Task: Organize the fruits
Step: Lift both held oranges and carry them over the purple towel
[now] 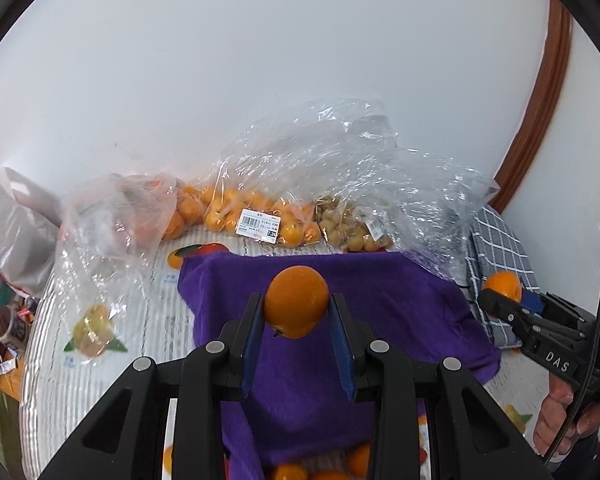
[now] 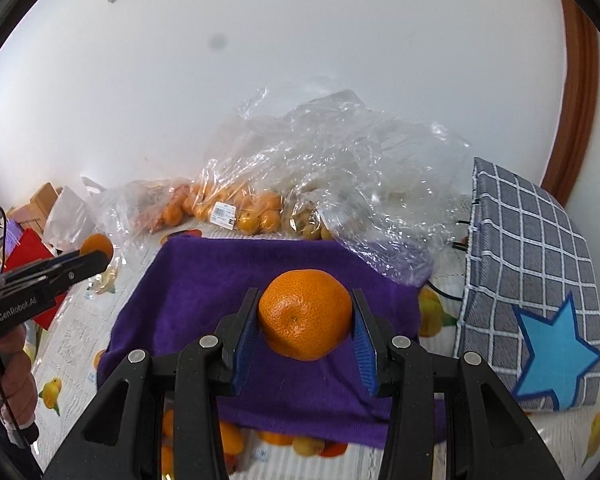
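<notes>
Oranges mid-carry: left gripper [image 1: 297,310] clamps 1 orange [image 1: 297,306], right gripper [image 2: 305,320] clamps another [image 2: 305,314]; next, set both down gently.

- My grippers' pads [image 2: 364,340] are blue on black.
- Both tangerines [image 2: 305,314] I hold are orange.
- The towel [image 2: 204,280] is purple.
- The bag [image 2: 532,264] is grey-and-white check with a blue star.
</notes>
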`<state>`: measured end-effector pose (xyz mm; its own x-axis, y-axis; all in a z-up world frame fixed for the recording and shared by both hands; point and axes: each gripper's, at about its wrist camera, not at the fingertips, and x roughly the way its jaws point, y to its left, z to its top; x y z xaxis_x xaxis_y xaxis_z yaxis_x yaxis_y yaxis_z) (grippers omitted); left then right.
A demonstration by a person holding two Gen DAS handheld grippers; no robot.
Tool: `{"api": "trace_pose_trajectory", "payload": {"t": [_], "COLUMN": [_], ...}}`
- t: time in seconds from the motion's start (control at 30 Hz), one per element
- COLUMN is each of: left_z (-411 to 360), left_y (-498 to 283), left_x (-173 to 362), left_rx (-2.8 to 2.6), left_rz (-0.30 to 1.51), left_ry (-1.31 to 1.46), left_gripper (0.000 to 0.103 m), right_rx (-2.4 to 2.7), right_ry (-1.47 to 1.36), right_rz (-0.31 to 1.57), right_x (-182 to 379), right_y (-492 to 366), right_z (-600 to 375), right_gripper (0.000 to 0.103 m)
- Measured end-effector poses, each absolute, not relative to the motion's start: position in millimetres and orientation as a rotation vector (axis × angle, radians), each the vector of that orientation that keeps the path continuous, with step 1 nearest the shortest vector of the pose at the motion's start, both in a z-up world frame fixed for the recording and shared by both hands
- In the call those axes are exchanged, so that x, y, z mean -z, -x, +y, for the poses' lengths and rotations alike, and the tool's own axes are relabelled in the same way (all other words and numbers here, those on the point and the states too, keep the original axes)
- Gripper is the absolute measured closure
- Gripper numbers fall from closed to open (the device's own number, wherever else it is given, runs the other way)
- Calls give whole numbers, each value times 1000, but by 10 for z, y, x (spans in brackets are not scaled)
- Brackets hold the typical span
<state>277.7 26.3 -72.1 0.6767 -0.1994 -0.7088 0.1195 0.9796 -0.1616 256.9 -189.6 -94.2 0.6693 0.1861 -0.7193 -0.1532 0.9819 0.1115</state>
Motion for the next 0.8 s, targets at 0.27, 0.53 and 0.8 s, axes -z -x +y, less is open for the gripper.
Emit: {"api": "trace_pose_trajectory", "payload": {"t": [0.27, 0.53, 0.8], "left_z": [270, 214, 195], "left_y": [-3184, -3381, -3390], "left_x": [1006, 1386, 1509], "left_rx": [169, 169, 153], "left_rz": [866, 953, 991], "left_ry": [119, 114, 86], "left_gripper": [72, 72, 72], "right_rx": [-184, -172, -181], "right_ry": [-45, -51, -38], "right_rz": [866, 936, 993], "right_x": [1260, 1598, 1837], "right_y": [-2943, -3164, -3242], "right_z": [-1914, -1920, -1880], "right_gripper": [60, 60, 60]}}
